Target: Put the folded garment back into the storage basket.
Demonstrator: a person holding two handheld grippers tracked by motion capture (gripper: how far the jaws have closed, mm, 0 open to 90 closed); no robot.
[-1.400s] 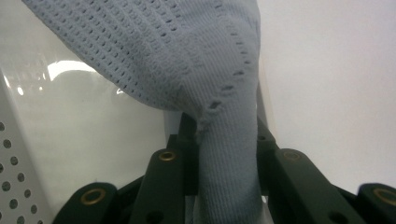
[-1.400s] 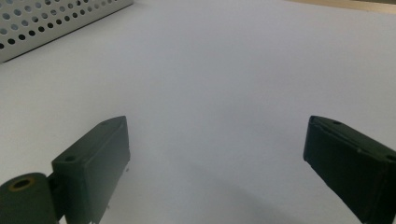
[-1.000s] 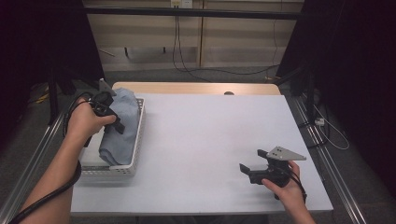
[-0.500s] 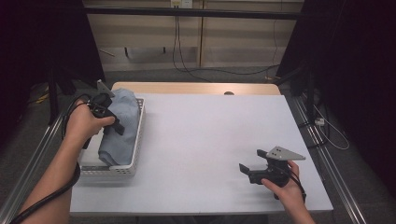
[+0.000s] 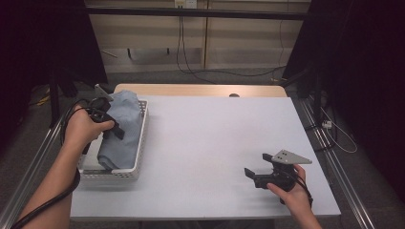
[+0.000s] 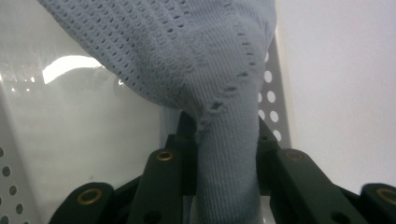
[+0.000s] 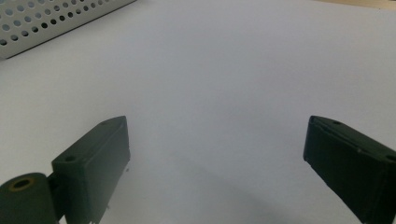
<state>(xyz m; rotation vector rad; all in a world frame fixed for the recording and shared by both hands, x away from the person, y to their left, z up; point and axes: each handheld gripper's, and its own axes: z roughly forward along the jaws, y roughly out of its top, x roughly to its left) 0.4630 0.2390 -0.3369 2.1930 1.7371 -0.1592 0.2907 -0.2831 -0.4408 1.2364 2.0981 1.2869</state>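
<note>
A blue-grey knitted cloth [image 5: 125, 136] is bunched up in a white perforated basket [image 5: 112, 174] at the table's left edge. My left gripper [image 5: 112, 128] is shut on a fold of it. In the left gripper view the cloth [image 6: 219, 65] rises as a pinched column between the two black jaws of the left gripper [image 6: 225, 140], with the basket's holed wall [image 6: 272, 93] behind. My right gripper [image 5: 258, 165] rests at the table's near right, held by a hand. It stands open, and in the right gripper view the right gripper [image 7: 217, 149] has only bare table between its jaws.
The white table top [image 5: 215, 129] spreads between the basket and the right gripper. A corner of the basket [image 7: 42, 23] lies far off in the right gripper view. Metal rails run along both sides of the table, and cables lie on the floor beyond the far edge.
The left hand with the cloth has shifted very slightly over the basket. The right gripper has not moved.
</note>
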